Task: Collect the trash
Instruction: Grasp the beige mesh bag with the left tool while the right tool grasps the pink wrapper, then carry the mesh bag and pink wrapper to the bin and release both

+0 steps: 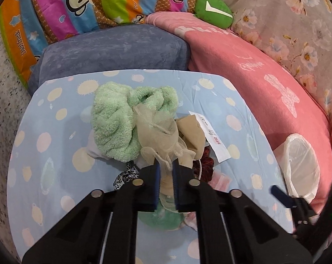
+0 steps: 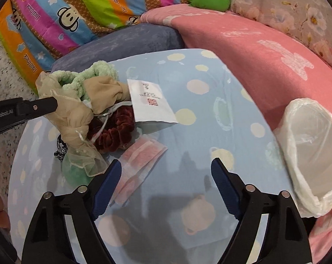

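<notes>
Pinching: left tongs (image 1: 166, 165) clamped the beige mesh cloth (image 1: 159, 132)
Right tongs (image 2: 166, 176): spread, empty
Risk: mesh could drag the maroon scrunchie (image 2: 115, 129) toward the tabletop (image 2: 210, 114) edge

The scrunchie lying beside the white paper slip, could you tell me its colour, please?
Dark red velvet scrunchie, clearest in the right wrist view.

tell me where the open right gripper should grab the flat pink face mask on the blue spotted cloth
Probably the near short edge of the flat pink face mask, approached from above. It lies flat just ahead of the right gripper, whose blue finger already overlaps that end; its far end nears the dark red velvet scrunchie.
</notes>
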A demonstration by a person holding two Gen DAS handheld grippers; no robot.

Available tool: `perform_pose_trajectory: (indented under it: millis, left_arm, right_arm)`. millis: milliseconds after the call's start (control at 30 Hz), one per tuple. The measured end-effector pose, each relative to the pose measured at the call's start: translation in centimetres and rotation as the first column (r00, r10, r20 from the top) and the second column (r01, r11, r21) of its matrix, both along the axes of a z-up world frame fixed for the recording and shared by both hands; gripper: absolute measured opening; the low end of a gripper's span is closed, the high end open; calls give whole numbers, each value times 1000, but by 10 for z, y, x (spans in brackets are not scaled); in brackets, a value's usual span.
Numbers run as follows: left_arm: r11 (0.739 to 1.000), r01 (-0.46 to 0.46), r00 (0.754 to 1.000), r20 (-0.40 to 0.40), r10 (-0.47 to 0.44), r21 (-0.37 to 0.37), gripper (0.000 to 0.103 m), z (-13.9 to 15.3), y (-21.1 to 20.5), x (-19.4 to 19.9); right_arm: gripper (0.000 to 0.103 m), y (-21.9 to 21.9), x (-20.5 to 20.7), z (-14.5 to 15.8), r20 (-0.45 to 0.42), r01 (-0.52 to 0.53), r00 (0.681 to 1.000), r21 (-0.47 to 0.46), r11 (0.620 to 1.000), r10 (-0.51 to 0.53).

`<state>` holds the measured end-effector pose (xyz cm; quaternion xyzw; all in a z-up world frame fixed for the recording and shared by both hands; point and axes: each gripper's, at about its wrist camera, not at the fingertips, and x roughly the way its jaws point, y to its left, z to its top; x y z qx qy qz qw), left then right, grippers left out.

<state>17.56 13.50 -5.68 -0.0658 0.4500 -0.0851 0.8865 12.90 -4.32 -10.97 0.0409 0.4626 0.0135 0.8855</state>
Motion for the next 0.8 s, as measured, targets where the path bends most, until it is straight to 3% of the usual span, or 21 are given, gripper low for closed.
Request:
perform_pose_trajectory:
  millis: [167,333,433,533,800]
  left_arm:
    - [1000,1,1000,12,-1,-18,6,5,10,-5]
    - [999,0,1000,24,1,-36,6,16,16,-9]
    - [999,10,999,46,-9,-37,6,28,15,-11]
    - [999,22,997,72,-19,-42,6,43,10,-13]
    - [993,104,979,180,-94,-49,6,102,-28,-20]
  right_arm:
    - [61,19,17,-25,-49,-27,998,23,999,28]
    - [23,32,24,-44,-104,-58,993,51,997,63]
    - [8,35,19,-37,-91,-86,992,54,995,91]
    - [7,30,12,-20,-61,-96,993,61,994,100]
    - [7,-7,-7,62,105,-46,994,38,998,42]
